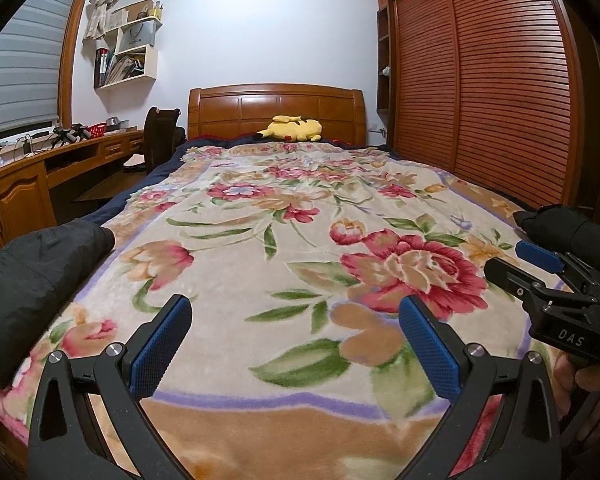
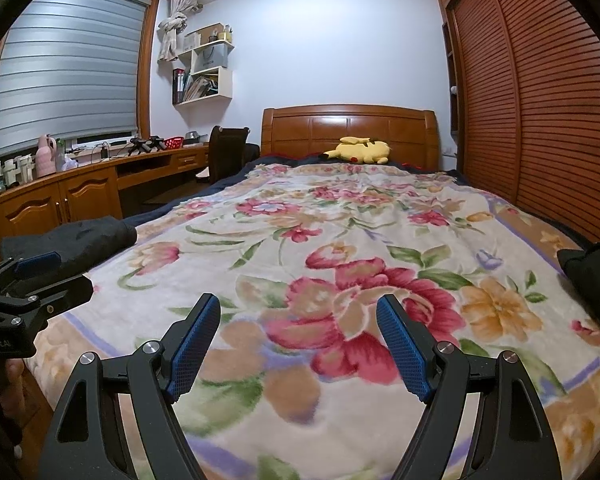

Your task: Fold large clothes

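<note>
A dark bundled garment (image 1: 32, 276) lies on the bed's near left edge, also seen in the right wrist view (image 2: 80, 236). A second dark piece of clothing (image 1: 556, 224) sits at the bed's right edge (image 2: 592, 276). My left gripper (image 1: 296, 308) hovers open over the floral blanket (image 1: 300, 200), nothing between its blue pads (image 1: 160, 352). My right gripper (image 2: 298, 302) is open too, over a big red flower, and holds nothing. Each gripper shows in the other's view: the right one (image 1: 516, 262) next to the right dark piece, the left one (image 2: 60, 276) next to the left bundle.
A yellow plush toy (image 1: 294, 128) rests by the wooden headboard (image 1: 276, 112). A slatted wardrobe (image 1: 480, 100) runs along the bed's right side. To the left are a wooden desk (image 1: 40, 168) with clutter and a chair (image 1: 160, 136). A hand (image 1: 580, 380) grips the right tool.
</note>
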Demonstrator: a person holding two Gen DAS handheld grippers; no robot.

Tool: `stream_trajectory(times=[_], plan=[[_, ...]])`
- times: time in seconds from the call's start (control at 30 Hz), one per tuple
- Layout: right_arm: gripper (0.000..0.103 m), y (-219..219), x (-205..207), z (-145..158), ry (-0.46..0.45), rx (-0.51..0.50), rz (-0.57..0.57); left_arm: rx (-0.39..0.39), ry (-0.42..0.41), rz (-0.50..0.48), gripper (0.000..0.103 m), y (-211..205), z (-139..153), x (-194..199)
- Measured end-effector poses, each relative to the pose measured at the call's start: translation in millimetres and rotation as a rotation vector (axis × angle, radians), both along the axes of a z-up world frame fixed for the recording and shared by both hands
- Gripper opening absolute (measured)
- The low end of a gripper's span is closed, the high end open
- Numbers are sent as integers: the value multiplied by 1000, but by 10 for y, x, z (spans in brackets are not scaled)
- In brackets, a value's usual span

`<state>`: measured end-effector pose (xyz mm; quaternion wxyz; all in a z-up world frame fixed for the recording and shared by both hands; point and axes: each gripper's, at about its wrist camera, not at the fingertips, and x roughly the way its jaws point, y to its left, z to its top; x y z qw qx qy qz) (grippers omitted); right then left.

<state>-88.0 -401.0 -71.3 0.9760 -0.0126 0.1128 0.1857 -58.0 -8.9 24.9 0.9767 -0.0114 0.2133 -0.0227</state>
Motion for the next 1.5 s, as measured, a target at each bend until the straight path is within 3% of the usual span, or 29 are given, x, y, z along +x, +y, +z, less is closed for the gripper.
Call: stream_trajectory(times=[1.5], plan=[[82, -93, 56, -23, -16, -6, 10, -10, 7, -7, 103, -26, -46, 24]])
